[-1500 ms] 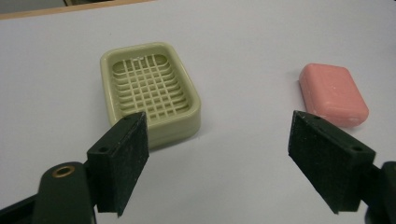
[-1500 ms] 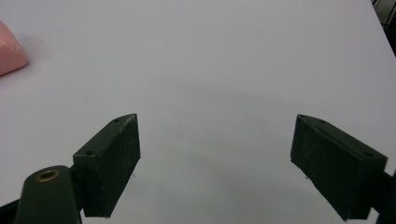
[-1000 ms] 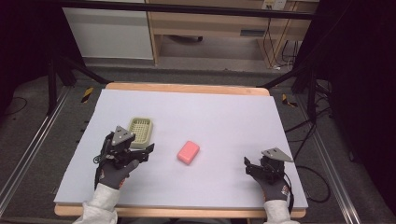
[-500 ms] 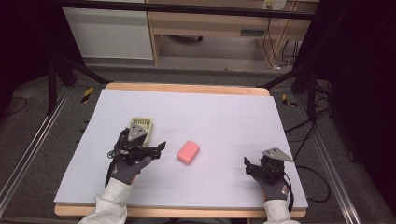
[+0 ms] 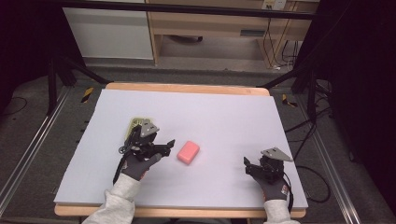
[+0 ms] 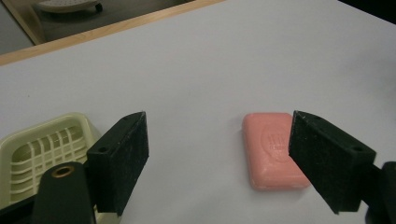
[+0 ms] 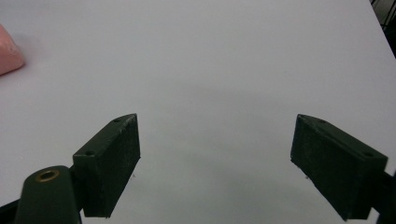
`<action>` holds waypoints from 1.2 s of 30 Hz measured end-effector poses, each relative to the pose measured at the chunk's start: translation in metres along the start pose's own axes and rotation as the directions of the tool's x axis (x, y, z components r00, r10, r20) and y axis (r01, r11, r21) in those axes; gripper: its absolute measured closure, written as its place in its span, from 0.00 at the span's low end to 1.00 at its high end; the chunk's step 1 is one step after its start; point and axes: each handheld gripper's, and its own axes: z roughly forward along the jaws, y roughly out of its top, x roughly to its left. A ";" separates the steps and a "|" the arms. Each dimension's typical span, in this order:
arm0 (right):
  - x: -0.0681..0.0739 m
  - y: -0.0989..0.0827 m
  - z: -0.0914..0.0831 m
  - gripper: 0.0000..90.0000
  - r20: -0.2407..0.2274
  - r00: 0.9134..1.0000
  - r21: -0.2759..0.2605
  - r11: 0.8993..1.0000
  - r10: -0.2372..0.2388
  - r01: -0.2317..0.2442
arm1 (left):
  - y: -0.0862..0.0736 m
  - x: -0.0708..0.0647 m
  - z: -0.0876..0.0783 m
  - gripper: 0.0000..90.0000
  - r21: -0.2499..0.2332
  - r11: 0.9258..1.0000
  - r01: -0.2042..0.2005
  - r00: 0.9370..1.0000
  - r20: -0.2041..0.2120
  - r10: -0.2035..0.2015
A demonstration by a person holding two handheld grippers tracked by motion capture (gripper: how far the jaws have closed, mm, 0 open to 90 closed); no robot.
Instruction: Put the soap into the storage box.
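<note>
A pink bar of soap lies flat on the white table cover, a little left of the middle. My left gripper stands open just to its left, jaw tips pointing at the bar without touching it. In the left gripper view the soap lies ahead, partly behind the right jaw, and the gripper holds nothing. A pale yellow soap dish sits behind the left hand; the same dish has a slatted bottom. My right gripper rests open near the front right, its jaws over bare cover. The soap's edge shows far left.
The white cover lies on a wooden table whose edge shows at the back. Dark stands and cables flank the table on the floor. A shelf unit stands beyond it.
My left gripper has moved to the right, from beside the soap dish to close by the soap, jaws staying open. The right gripper has kept still.
</note>
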 end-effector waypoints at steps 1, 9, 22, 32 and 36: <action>0.000 0.000 0.000 0.18 0.000 1.000 0.000 1.000 0.000 0.000 | 0.000 -0.001 0.001 0.22 0.001 1.000 0.001 1.000 0.001 -0.001; 0.000 0.000 0.000 0.18 0.002 1.000 0.003 1.000 -0.001 0.001 | 0.004 -0.006 0.014 0.22 0.021 1.000 -0.009 1.000 0.013 0.009; 0.000 0.000 0.000 0.18 0.005 1.000 0.005 1.000 0.000 0.000 | 0.007 -0.014 0.034 0.22 0.063 0.998 -0.025 0.999 0.027 0.024; 0.000 0.000 0.000 0.18 0.006 1.000 0.001 1.000 -0.001 0.001 | 0.007 -0.023 0.047 0.22 0.102 0.993 -0.060 0.998 0.038 0.056; 0.000 0.000 0.000 0.18 0.006 1.000 0.003 1.000 0.001 -0.001 | 0.006 -0.028 0.053 0.22 0.119 0.989 -0.083 0.996 0.052 0.077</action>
